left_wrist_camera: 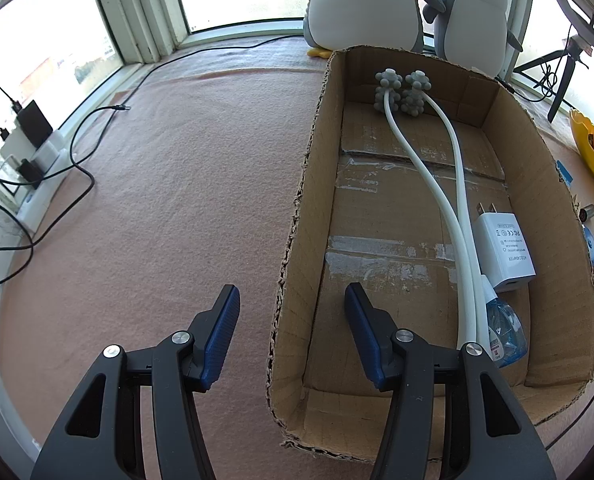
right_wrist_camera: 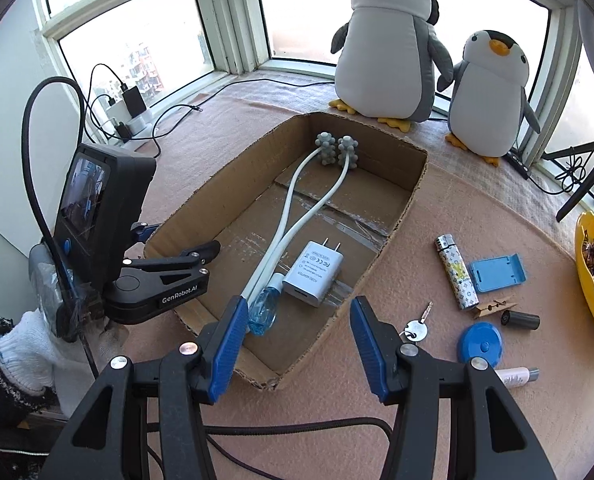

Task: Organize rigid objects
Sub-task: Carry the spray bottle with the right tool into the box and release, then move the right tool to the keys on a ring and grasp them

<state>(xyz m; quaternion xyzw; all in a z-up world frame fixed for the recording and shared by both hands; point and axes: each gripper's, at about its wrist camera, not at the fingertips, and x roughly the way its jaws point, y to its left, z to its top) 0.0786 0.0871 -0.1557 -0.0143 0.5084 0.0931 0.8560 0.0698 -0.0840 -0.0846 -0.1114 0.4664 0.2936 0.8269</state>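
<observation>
- While the left hand-held gripper hangs over the left wall of the cardboard box, its jaws stand apart with that wall between them; the blue pads do not press on it.
- The right hand-held gripper hovers above the near right corner of the box, jaws apart, with nothing gripped.
- A white-gloved hand carries the left tool at the left edge of the right wrist view.
- Inside the box a massager with two white curved arms runs from near to far, its grey knobbed balls against the far wall.
- A white charger adapter lies flat just right of those arms, prongs pointing far.
- A small blue bottle lies at the near end of the arms, touching them.
- On the pink-covered tabletop right of the box lie a patterned lighter, a blue phone stand, a wooden clothespin, a black tube, a blue round disc, a key and a pale bottle.
- A yellow bowl sits at the far right edge.
- Two plush penguins stand beyond the box by the window.
</observation>
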